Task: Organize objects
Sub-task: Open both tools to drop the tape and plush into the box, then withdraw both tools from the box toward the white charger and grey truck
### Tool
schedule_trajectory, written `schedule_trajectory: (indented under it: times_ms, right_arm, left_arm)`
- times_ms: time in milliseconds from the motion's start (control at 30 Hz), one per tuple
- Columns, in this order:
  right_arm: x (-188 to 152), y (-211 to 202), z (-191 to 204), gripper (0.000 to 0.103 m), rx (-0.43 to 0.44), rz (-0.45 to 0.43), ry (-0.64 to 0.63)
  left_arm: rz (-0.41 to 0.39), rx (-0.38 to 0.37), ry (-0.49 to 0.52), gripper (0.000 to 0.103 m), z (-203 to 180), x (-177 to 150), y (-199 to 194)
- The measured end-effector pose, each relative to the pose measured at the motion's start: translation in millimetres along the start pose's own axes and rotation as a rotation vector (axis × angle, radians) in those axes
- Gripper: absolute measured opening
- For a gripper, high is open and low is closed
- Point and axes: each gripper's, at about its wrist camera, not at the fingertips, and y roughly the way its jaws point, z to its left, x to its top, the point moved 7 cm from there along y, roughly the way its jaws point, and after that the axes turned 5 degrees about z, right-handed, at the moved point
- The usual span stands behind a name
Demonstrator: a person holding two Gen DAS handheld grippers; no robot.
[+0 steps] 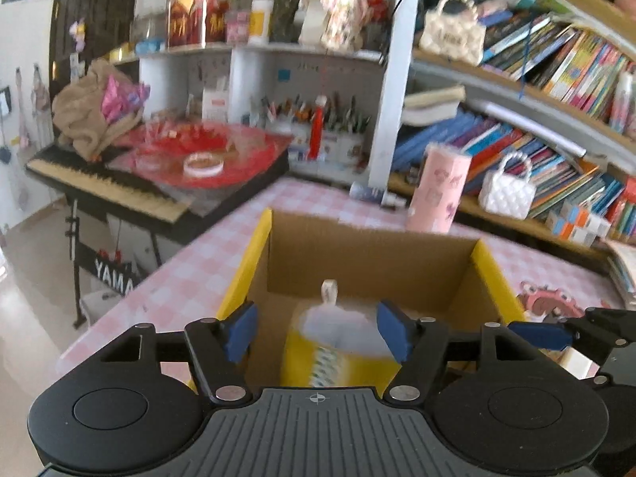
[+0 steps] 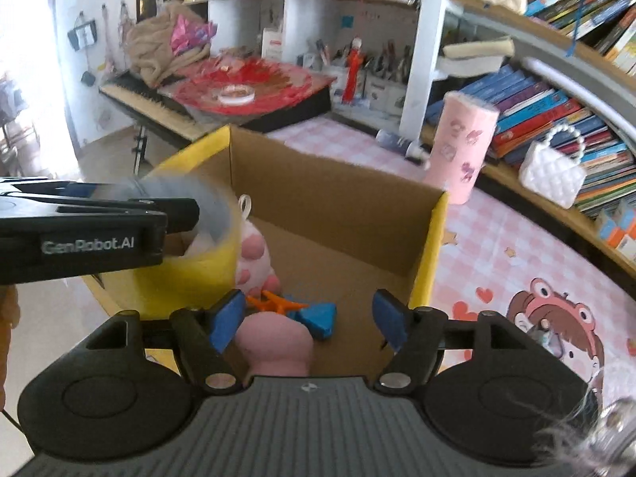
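Both over the cardboard box (image 2: 342,198) on the pink-checked table (image 2: 516,246). Left hand-held gripper (image 1: 318,328) released, jaws apart, blurred yellow tape roll (image 1: 338,361) between the pads but no contact. Right hand-held gripper (image 2: 304,318) released, nothing gripped; pink toy (image 2: 274,348), orange starfish (image 2: 274,302) and blue piece (image 2: 318,318) lie inside the box below it.

Motion blur is smearing the yellow tape roll (image 1: 338,353), leaving its printed band unreadable. The left tool (image 2: 190,210) is covering the roll's near side in the right wrist view. The right tool's body is hiding the pink toy's (image 2: 274,348) lower part. Bookshelf spines (image 1: 556,63) are appearing too small to read.
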Motion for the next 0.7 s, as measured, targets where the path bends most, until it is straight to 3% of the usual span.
schedule_trajectory:
  times_ms: [267, 700]
  right_arm:
    - [-3, -36, -2, 0.070, -0.069, -0.082, 0.056]
    - [-39, -83, 8, 0.070, -0.171, -0.111, 0.157]
  left_arm:
    - [-0.060, -0.036, 0.011, 0.071, -5, 4, -32]
    - [-0.028, -0.068, 0.006, 0.077, 10, -36, -69]
